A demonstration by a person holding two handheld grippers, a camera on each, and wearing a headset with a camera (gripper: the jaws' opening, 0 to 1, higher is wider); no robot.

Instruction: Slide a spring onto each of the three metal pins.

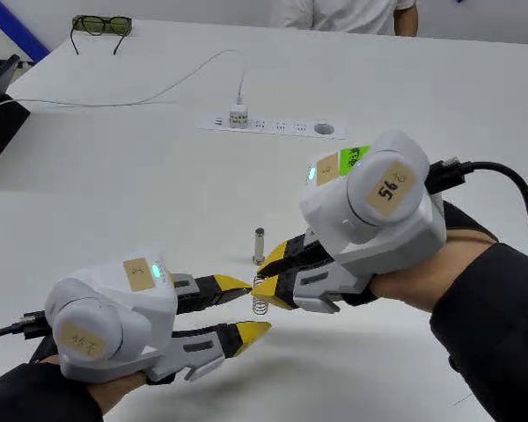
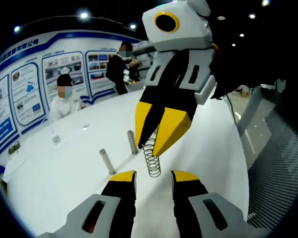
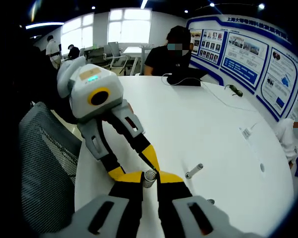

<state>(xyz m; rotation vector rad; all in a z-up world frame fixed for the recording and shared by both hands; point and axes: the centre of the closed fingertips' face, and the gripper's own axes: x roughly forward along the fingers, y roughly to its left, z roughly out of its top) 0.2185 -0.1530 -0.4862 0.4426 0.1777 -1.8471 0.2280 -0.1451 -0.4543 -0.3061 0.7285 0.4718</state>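
White counter is spread beneath the work, and blue display boards are seen on the hall walls in the gripper views. The spring is held upright over this counter, pinched by its top coils in the right tongs, which are closed on it. Its lower end hangs free at or just above the surface, and contact cannot be told. It is probably gripped high and held vertical so that its open bore can be lined up with a pin's axis and let down over it.

The left tongs are held open, one jaw on either side of the spring's lower end, and no touch can be made out. They are judged to be placed there to steady the loose end, since a coil held only at the top will sway.

Just beyond the spring two metal pins are stood upright. The nearer pin is bare. The farther pin looks ribbed, as if a coil were already on it, though this is too small to be sure of. Lowering the spring onto a pin is not yet done.

Well apart, a power strip and a pair of glasses are laid toward the far edge, where a person is seated.
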